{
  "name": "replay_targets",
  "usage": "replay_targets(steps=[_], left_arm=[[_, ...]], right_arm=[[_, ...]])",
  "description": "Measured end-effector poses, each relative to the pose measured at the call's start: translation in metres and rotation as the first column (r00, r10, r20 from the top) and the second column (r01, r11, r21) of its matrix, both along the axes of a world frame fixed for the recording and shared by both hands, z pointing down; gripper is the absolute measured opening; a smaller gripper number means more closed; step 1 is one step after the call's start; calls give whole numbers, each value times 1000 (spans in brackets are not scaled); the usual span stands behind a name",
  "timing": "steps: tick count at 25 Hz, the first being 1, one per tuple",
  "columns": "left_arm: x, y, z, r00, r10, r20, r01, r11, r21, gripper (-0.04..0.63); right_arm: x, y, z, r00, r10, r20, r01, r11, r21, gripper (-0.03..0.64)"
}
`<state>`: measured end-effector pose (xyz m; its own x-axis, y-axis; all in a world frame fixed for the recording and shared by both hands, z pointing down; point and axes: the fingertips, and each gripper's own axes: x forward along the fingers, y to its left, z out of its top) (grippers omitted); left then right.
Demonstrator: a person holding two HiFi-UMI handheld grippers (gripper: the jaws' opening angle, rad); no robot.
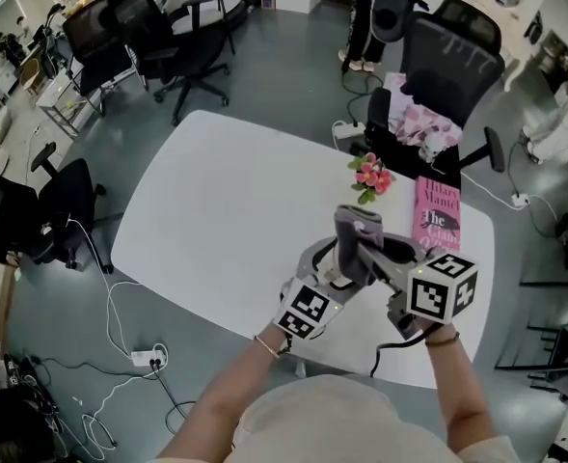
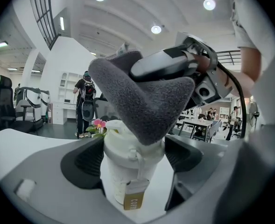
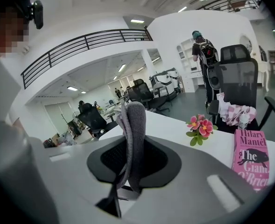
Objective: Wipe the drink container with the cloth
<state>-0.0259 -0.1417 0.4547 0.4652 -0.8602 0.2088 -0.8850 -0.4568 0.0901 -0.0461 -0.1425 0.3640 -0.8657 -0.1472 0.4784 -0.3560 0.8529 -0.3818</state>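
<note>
In the left gripper view a white lidded drink cup [image 2: 128, 164] with a tan tag stands upright between the dark pads of my left gripper [image 2: 135, 167], which is shut on its sides. A grey cloth [image 2: 142, 101] lies over the cup's lid, held from above right by my right gripper [image 2: 184, 73]. The right gripper view shows that gripper [image 3: 132, 161] shut on a fold of the cloth [image 3: 135, 134]. In the head view both grippers meet above the table's near edge, left gripper [image 1: 339, 268] and right gripper [image 1: 385, 251], with the cloth [image 1: 356, 231] hiding the cup.
The white table [image 1: 226, 191] carries a small pink flower bunch [image 1: 371, 177] and a pink book [image 1: 439, 215] at its far right. A black office chair [image 1: 447, 66] with pink fabric stands behind them. More chairs stand at the left, and a person stands at the back [image 1: 365, 17].
</note>
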Motion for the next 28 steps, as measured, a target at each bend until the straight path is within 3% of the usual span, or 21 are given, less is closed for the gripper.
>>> replay_targets(steps=[7,15,28], left_arm=[[0,0,1,1000,-2,3,2,1000,-2,408],[0,0,2,1000,-3,5,3,1000,1,408],[-1,1,1,1000,0,7,0,1000,-1,408]], right_arm=[[-3,-13,17,995,-8,-98,12,999,41,71],[-3,-23,35,964,-27,-266,60,992,115,72],[18,-44,38,959,46,-280,-18,995,102,72]])
